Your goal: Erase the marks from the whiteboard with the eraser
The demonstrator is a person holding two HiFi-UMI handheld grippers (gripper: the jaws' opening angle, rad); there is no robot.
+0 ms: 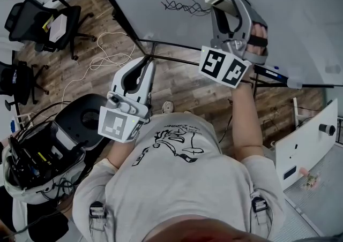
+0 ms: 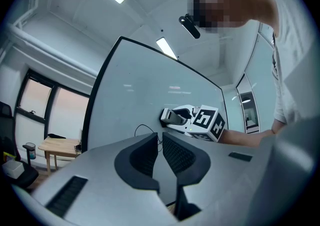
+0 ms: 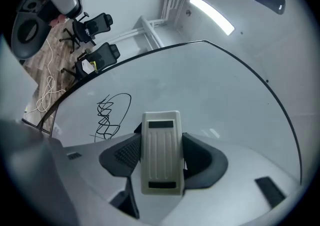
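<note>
Your right tongs [image 3: 160, 151] were clamped on the eraser [image 3: 160, 135], its ribbed back facing the camera and its wiping face turned to the whiteboard [image 3: 215, 90]. Whether the felt touched the board could not be told. The marks [image 3: 110, 112], a black looping scribble, lay at about ten o'clock from the eraser in the right gripper view and at nine o'clock in the head view, near it but apart, and none of them looked wiped. Your left tongs [image 2: 159, 151] hung at about seven o'clock from the right ones in the head view, jaws almost together with nothing between them, well clear of the scribble. To do this stroke well, you probably needed to lay the eraser flat rather than on one edge, press evenly, and sweep toward nine o'clock across the whole scribble, overlapping passes so its thin tails went too. The grip sat near the eraser's middle, which should have resisted twisting, yet a hard push could have slid it between the jaws, so moderate pressure seemed wise.
</note>
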